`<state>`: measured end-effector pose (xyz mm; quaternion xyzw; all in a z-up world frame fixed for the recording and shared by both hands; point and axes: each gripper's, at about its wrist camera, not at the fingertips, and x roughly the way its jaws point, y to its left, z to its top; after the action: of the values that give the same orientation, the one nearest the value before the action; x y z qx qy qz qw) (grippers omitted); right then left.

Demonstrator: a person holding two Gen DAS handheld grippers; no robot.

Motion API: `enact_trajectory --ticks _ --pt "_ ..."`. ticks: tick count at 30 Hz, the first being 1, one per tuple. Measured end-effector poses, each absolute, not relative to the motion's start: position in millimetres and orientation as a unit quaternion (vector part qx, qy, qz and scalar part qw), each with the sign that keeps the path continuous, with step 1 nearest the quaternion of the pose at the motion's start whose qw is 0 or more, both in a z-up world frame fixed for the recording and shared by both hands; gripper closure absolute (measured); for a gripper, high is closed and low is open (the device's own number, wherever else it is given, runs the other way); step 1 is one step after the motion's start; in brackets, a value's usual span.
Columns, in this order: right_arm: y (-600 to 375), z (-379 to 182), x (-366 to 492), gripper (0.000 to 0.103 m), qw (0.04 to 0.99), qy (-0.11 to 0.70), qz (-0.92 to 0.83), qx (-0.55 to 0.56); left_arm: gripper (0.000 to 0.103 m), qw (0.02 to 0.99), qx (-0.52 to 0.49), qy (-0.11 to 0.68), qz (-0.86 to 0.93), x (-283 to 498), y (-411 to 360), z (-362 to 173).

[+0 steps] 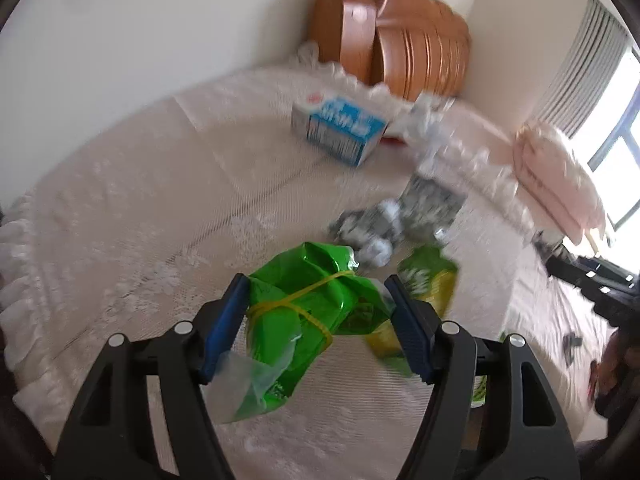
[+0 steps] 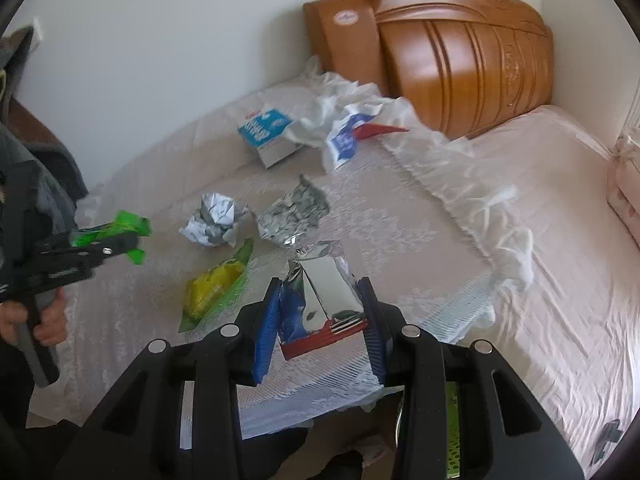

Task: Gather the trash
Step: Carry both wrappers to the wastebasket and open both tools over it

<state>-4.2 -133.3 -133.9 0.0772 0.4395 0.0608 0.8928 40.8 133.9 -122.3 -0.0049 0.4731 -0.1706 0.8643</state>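
Gripper inspection, left unit first: the left gripper (image 1: 316,320) has blue ribbed pads clamped on a crumpled green plastic bag (image 1: 304,312) bound with a yellow rubber band (image 1: 298,306), a clear film tail hanging at 7 o'clock. The right wrist view shows that bag lifted clear of the bed. The right gripper (image 2: 320,312), set narrow, holds a glossy silver foil wrapper (image 2: 324,292) with red and blue printed edges, folded flat and angular, over the bed.

Bed (image 2: 540,240): pale pink cover under a white lace overlay with frilled edging. In the right wrist view, a yellow-green packet (image 2: 214,286) lies at 10 o'clock of the held wrapper, slightly puffed. Beyond it, two crushed foil wads (image 2: 212,220), creased and matte grey-silver, near each other. Farther, at 12 o'clock, a blue-and-white carton (image 2: 266,132) lies on its side beside a white plastic bag (image 2: 348,136) with blue print, loosely rumpled. Farthest, a curved, polished wooden headboard (image 2: 460,60) against a plain white wall.
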Motion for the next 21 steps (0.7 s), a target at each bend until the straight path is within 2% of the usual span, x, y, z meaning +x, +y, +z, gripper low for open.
enact_trajectory --ticks 6,10,14,20,21 --pt "-175 -126 -37 0.065 0.898 0.430 0.026 0.088 0.036 0.869 -0.002 0.451 -0.202 19 93 -88" --pt "-218 -144 -69 0.064 0.891 0.445 -0.024 0.093 0.036 0.857 0.008 0.446 -0.258 5 47 -77" --pt "-259 -188 -97 0.063 0.872 0.470 -0.074 0.113 0.036 0.837 0.029 0.451 -0.310 -9 -5 -80" --pt "-307 -297 -115 0.063 0.822 0.527 -0.139 0.168 0.036 0.802 0.073 0.469 -0.363 -29 -71 -97" --pt "-313 -316 -116 0.054 0.814 0.535 -0.148 0.174 0.036 0.798 0.081 0.471 -0.368 -33 -80 -98"
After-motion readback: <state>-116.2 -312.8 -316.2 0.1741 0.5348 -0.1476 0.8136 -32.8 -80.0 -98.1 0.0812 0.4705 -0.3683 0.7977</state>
